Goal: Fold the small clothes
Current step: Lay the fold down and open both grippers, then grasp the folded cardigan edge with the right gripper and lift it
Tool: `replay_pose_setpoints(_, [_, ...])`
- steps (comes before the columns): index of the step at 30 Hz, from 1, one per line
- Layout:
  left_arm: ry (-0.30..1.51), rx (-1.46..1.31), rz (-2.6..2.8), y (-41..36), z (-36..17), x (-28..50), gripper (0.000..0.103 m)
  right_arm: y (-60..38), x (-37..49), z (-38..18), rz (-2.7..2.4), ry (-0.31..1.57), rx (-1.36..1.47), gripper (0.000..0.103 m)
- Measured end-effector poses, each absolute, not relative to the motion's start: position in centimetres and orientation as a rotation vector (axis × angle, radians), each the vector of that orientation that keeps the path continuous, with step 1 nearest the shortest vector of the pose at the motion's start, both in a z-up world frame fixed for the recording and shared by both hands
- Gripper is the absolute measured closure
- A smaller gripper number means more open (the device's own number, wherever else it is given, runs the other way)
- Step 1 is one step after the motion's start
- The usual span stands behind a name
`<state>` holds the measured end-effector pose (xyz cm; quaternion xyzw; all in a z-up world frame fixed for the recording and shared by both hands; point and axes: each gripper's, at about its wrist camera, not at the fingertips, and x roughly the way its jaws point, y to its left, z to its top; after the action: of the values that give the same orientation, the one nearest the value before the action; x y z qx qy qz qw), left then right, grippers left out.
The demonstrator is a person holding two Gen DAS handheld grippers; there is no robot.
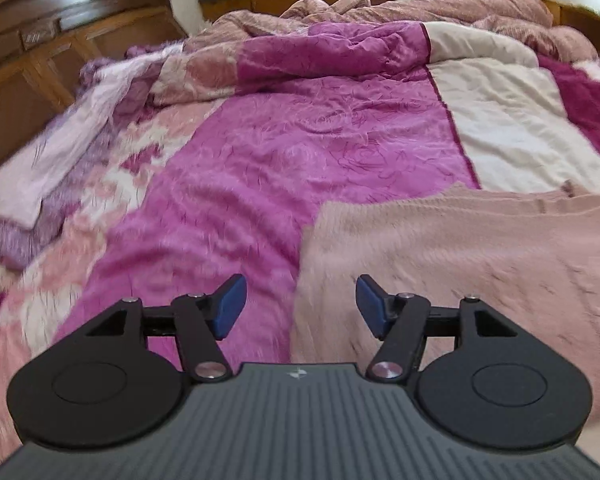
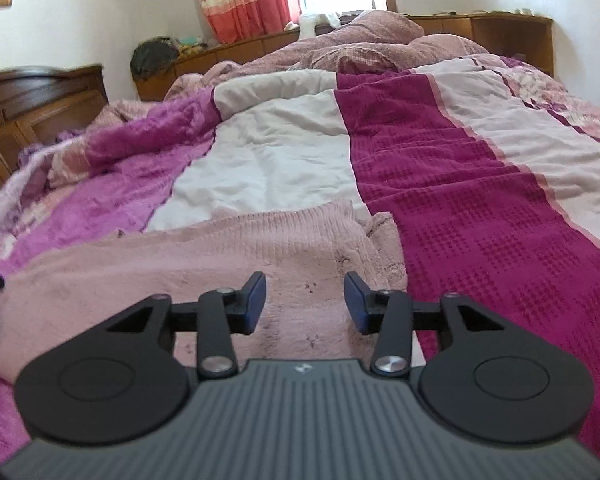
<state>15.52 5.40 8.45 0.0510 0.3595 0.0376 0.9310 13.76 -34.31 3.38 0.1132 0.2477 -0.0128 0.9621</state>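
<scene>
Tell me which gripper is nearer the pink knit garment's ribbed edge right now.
Right. The right gripper hangs open directly over the pink knit garment, the ribbed edge just ahead. The left gripper is open at the garment's left border, half over the magenta bedspread.

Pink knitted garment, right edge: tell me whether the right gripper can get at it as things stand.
Probably yes. The right gripper is open just above the pink knitted garment, whose bunched right edge lies slightly ahead on the bedspread. Nothing lies between them.
</scene>
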Motion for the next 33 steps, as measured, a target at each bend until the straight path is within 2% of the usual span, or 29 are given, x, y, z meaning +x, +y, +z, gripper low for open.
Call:
replay_pose_setpoints(3, [0.757,0.035,0.060,5.3,8.9,13.0,0.035,-34.7,12.0,3.8,-0.035,0.490,0.290,0.056])
replay_pose_setpoints(6, [0.784,-0.033,0.066,4.8,9.0,10.6,0.035,-35.4,10.2,3.8,-0.063,0.490,0.347,0.047])
replay_pose_setpoints(15, [0.836,-0.089,0.068,2.6,8.1,5.4,0.035,-38.8,7.4,2.2,-0.078,0.548,0.541,0.043])
replay_pose_setpoints(16, [0.840,-0.081,0.067,2.3,8.1,5.1,0.035,-39.1,7.4,1.9,-0.074,0.558,0.564,0.042])
replay_pose_setpoints(18, [0.846,-0.076,0.063,1.6,7.9,4.6,0.035,-39.6,7.4,1.3,-0.056,0.578,0.607,0.031])
replay_pose_setpoints(19, [0.848,-0.076,0.061,1.3,7.8,4.3,0.035,-39.8,7.5,1.0,-0.041,0.585,0.632,0.030])
replay_pose_setpoints(33, [0.893,-0.019,0.044,-1.3,6.5,3.7,0.035,-40.9,11.3,-0.6,0.133,0.640,0.761,0.029])
